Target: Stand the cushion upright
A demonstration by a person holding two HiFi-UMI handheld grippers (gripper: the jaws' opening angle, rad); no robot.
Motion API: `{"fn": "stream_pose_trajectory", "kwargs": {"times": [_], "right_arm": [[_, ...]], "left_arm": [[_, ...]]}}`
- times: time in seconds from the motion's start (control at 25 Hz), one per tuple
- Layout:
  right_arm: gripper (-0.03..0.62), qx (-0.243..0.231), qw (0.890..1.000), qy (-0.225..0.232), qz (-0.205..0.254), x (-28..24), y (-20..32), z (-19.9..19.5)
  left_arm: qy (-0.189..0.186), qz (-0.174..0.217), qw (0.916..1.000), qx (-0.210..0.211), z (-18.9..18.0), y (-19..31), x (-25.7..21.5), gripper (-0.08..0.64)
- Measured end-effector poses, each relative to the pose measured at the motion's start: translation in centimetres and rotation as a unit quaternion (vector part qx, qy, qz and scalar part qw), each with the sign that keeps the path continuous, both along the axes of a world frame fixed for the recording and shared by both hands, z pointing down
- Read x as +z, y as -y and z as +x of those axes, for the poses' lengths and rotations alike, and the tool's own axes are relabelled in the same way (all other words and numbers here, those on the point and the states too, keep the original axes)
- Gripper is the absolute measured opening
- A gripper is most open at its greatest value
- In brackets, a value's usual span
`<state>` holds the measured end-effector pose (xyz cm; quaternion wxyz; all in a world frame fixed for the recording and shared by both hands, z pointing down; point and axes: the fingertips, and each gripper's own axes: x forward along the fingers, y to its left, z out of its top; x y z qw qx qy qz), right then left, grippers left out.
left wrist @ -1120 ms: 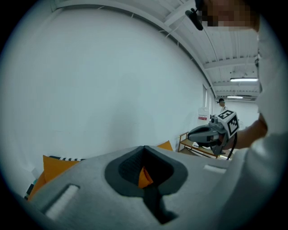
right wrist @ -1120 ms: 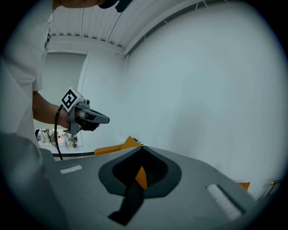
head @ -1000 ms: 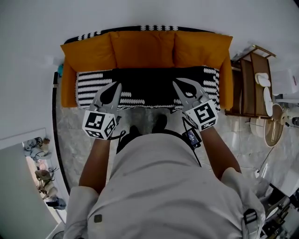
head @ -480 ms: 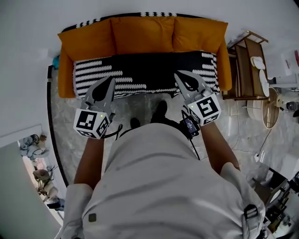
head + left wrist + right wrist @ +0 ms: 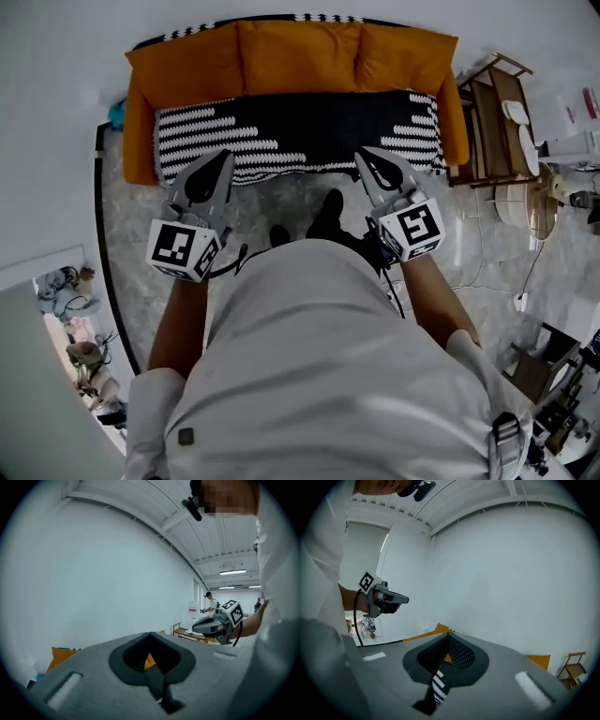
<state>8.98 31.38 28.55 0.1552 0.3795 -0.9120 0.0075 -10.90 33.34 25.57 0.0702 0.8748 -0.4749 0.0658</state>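
An orange sofa (image 5: pixel 141 141) stands against the white wall, with three orange back cushions (image 5: pixel 298 54) leaning upright along its back. A black-and-white patterned throw (image 5: pixel 216 141) covers the seat. My left gripper (image 5: pixel 223 156) and right gripper (image 5: pixel 362 154) are held level in front of the sofa's front edge, both shut with nothing between their jaws. In the left gripper view the left gripper (image 5: pixel 151 634) points at the wall above the sofa, and the right gripper (image 5: pixel 216 624) shows beside it. In the right gripper view, the throw shows through the right gripper (image 5: pixel 449 637).
A wooden side table (image 5: pixel 492 112) stands right of the sofa, with white things and a round basket beyond it. A black rug edge (image 5: pixel 101 234) curves along the left. Clutter (image 5: pixel 75 328) lies at lower left. My shoes (image 5: pixel 328 211) stand on the marble floor.
The sofa has shifted up and looks slightly smaller in the head view. Both grippers have drawn back from it together, still shut and side by side.
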Motion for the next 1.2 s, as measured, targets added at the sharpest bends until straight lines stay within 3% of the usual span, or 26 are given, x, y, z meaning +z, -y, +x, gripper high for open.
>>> {"fn": "stream_pose_trajectory", "kwargs": {"times": [0.32,1.2], "right_arm": [[0.011,-0.004,1.000,0.002,0.022,-1.3,-4.0,-3.2],[0.011,0.000,1.000,0.000,0.016,-1.3,-4.3,-4.9]], "left_arm": [[-0.020,0.010,0.9998,-0.002,-2.4,-3.2,-0.7,0.003],[-0.037,0.003,0.9993,0.006,-3.8,-3.4,0.0,0.003]]}}
